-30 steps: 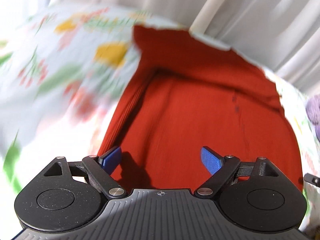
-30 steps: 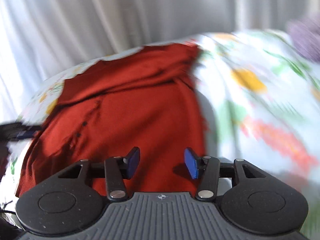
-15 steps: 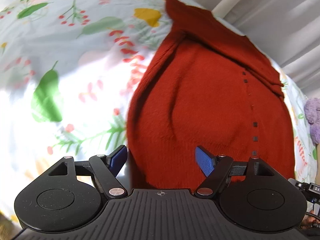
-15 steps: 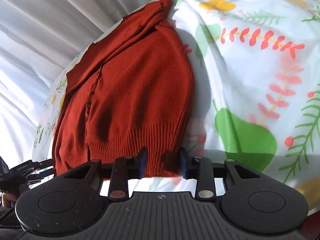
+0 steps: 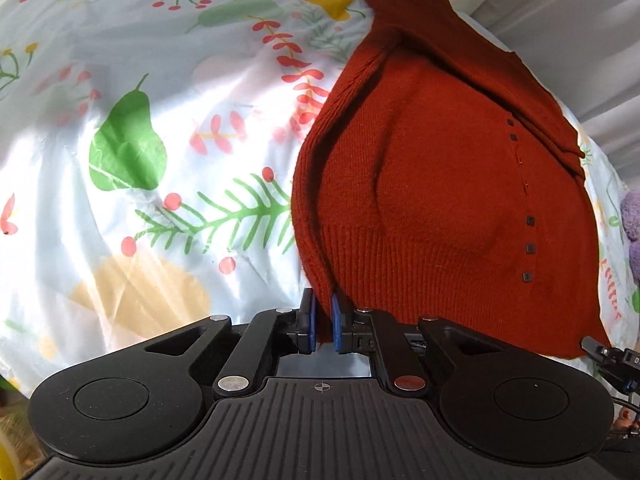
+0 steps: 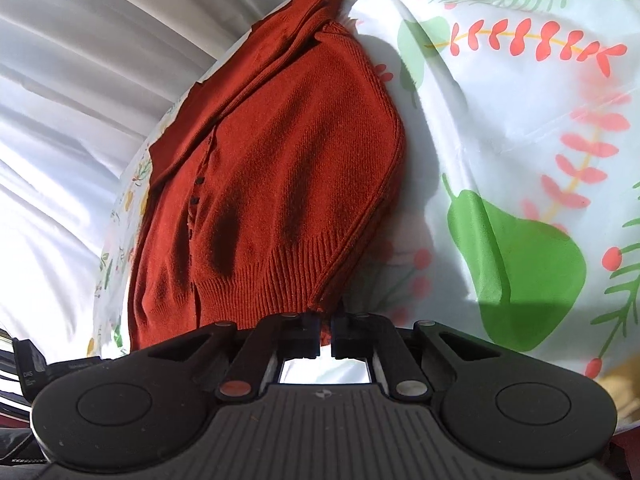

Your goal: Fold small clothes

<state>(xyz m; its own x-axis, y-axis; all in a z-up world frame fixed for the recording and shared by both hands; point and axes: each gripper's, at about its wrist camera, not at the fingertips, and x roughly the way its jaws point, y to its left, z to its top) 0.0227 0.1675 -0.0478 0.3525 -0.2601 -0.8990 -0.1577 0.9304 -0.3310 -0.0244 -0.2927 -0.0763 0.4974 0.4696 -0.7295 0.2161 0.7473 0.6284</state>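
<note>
You cannot see the cardigan's (image 5: 440, 184) hem corners where each gripper's body covers them, the purple plush thing (image 5: 631, 228) is cut off by the left view's right edge, and the dark device (image 6: 28, 364) at the right view's left edge stays unidentifiable.

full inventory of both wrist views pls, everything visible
red knit cardigan: 1, rust red with a row of small dark buttons, flat on the sheet, ribbed hem nearest the cameras
floral sheet: 1, white with green, red and yellow plant print, under the cardigan
white curtain: 1, pleated, behind the far edge of the sheet
purple fuzzy thing: 1, right edge of the left wrist view, cut off, cannot tell what it is
left gripper: 1, black with blue pads, shut on the cardigan's hem corner
right gripper: 1, black, shut on the opposite hem corner
</note>
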